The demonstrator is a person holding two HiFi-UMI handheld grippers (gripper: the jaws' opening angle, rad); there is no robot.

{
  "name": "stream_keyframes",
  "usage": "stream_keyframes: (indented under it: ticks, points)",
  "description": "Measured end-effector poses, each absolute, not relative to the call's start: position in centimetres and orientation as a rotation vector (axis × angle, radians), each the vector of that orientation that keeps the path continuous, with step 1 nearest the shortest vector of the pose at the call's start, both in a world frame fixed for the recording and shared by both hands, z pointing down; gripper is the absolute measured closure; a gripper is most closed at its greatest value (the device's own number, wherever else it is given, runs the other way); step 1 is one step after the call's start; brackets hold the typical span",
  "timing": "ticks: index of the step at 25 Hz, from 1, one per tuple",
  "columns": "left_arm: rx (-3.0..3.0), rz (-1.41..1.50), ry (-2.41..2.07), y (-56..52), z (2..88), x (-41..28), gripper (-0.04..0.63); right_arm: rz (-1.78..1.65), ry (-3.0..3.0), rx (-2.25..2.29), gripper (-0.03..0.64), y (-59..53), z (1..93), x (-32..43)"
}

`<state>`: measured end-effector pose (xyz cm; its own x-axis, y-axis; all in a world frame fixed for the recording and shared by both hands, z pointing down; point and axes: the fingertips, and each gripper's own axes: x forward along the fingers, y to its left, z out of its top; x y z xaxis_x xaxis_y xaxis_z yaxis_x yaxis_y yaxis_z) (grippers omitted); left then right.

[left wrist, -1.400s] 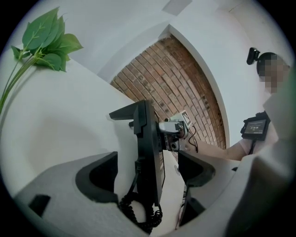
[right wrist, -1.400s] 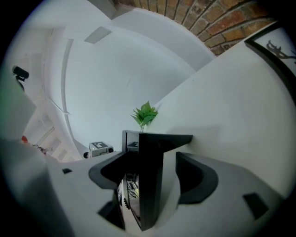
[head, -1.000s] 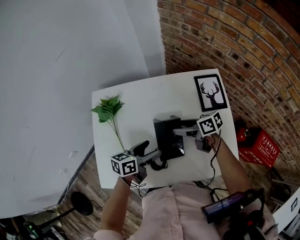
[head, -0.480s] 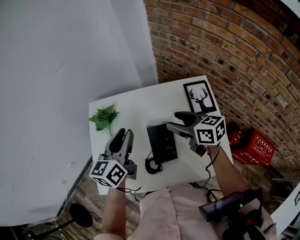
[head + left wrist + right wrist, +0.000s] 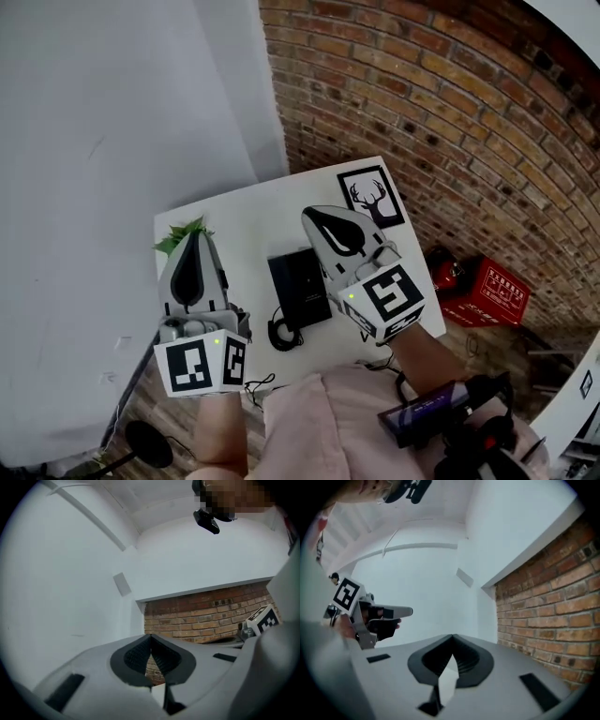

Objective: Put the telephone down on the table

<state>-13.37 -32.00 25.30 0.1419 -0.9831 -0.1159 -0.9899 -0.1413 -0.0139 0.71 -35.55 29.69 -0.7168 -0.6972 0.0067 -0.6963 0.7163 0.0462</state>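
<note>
Two grippers are held above the table, both empty. Far left is a pale wall [image 5: 84,141]. Next to it is the white table [image 5: 244,211], w/ a green plant sprig [image 5: 175,239] at its left edge, partly hidden behind the left gripper [image 5: 194,240]. That gripper's jaws have just closed: pads meet tip to tip w/ nothing between them, and its own view shows only pale wall and brick beyond.

Mid-table lies the black telephone [image 5: 298,284], flat on the top, its coiled cord [image 5: 281,335] bunched at the near-left corner — neither gripper touches it. Just right of the telephone in the head view is the right gripper [image 5: 317,218], marker cube toward the person. Its jaws have just closed too, tips together, nothing gripped.

Behind it a framed deer pic [image 5: 372,197] sits at the table's far right corner. Past the table edge — a brick wall [image 5: 422,84] and, on the floor, a red crate [image 5: 494,292].
</note>
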Motion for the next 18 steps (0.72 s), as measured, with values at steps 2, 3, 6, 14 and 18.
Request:
stream_keyframes:
  ticks: [2,3,6,14,18]
  points:
    - [-2.294,0.107,1.994,-32.0,24.9,-13.0,0.591,-0.131,-2.892,1.194,0.611,-35.1,28.7,0.8]
    - [-2.286,0.103,1.990,-32.0,24.7,-12.8,0.591,-0.148,-2.899,1.203,0.611,-34.9,28.3,0.9]
    - [-2.263,0.084,1.963,-31.9,24.1,-12.2,0.591,-0.174,-2.901,1.225,0.611,-34.6,27.6,1.3]
    - [-2.235,0.019,1.932,-32.1,23.9,-11.6,0.591,-0.180,-2.882,1.261,0.612,-34.7,27.6,1.8]
    - [-2.208,0.000,1.929,-32.1,23.7,-11.4,0.591,-0.198,-2.885,1.250,0.612,-34.5,27.4,1.9]
